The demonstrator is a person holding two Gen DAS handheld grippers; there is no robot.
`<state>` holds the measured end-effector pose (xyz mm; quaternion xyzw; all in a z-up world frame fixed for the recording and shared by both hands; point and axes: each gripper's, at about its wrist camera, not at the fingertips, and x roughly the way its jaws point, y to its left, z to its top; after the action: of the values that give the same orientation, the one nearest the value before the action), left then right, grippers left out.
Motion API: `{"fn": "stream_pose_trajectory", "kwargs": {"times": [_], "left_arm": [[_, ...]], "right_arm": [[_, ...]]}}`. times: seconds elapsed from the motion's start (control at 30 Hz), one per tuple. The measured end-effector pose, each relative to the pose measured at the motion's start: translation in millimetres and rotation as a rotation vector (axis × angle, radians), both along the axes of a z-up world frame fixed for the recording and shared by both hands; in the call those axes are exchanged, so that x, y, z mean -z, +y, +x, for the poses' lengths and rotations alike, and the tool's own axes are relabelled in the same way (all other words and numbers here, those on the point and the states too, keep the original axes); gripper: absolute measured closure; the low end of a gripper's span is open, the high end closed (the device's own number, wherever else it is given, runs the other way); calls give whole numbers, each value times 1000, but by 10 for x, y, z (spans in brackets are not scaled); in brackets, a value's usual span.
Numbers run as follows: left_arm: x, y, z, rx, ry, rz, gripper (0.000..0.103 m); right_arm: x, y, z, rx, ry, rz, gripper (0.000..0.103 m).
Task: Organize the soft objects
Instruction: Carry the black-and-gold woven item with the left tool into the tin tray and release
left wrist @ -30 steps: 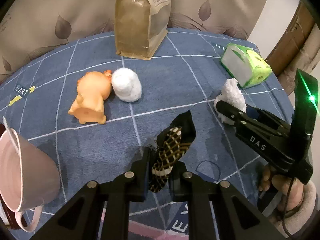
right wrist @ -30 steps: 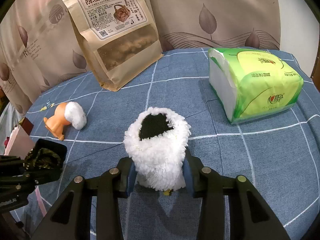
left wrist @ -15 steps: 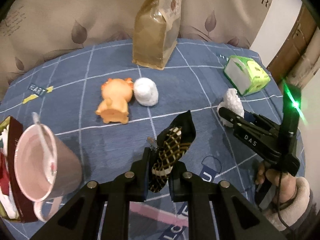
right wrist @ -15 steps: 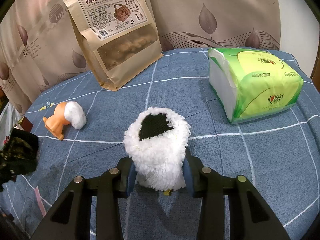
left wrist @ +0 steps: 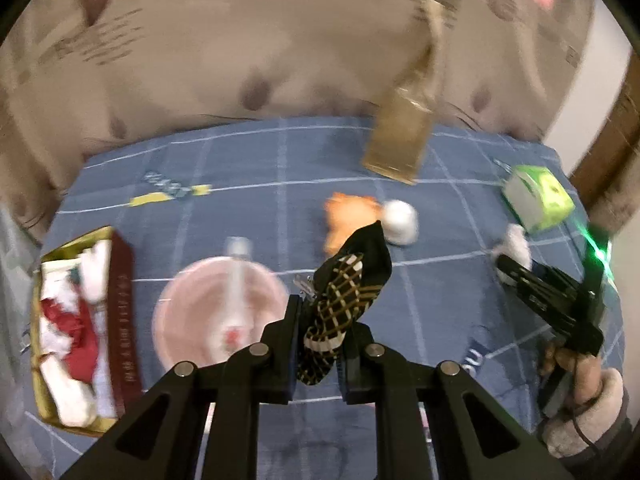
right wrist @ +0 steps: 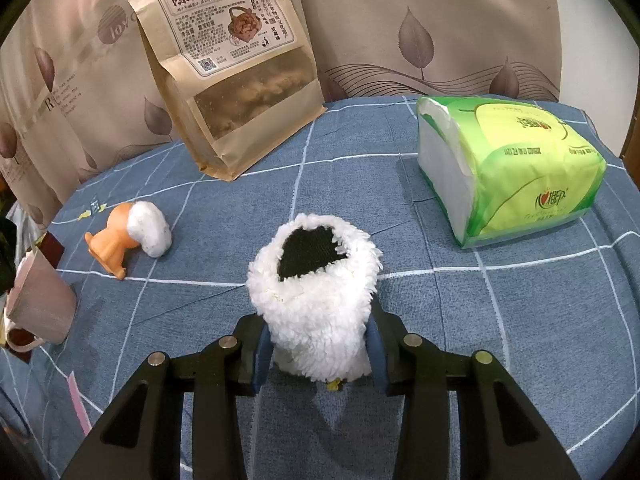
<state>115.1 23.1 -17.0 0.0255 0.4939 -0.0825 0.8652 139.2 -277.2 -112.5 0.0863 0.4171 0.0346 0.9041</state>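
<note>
Clamped in the left gripper: a limp black sock with tan lattice and white bands, toe poking up past the fingertips, above a pink cup; pinched in the right gripper: a fluffy white fleece sock with a dark open cuff, standing upright on blue checked cloth.

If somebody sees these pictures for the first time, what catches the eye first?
A fluffy white sock with a dark opening stands clamped in the right gripper. The left gripper pinches a black-and-gold checked sock. Behind it, an orange plush toy lies on the blue grid tablecloth.
</note>
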Motion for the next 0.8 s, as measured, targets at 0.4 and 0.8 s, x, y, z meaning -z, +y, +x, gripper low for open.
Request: {"fn": "stream_pose_trajectory", "kwargs": {"times": [0.4, 0.8], "left_arm": [[-155, 1007, 131, -226, -45, 67, 88], [30, 1776, 305, -369, -8, 115, 88]], "right_arm": [[4, 12, 9, -1, 3, -21, 65], [5, 31, 11, -1, 8, -46, 65]]}}
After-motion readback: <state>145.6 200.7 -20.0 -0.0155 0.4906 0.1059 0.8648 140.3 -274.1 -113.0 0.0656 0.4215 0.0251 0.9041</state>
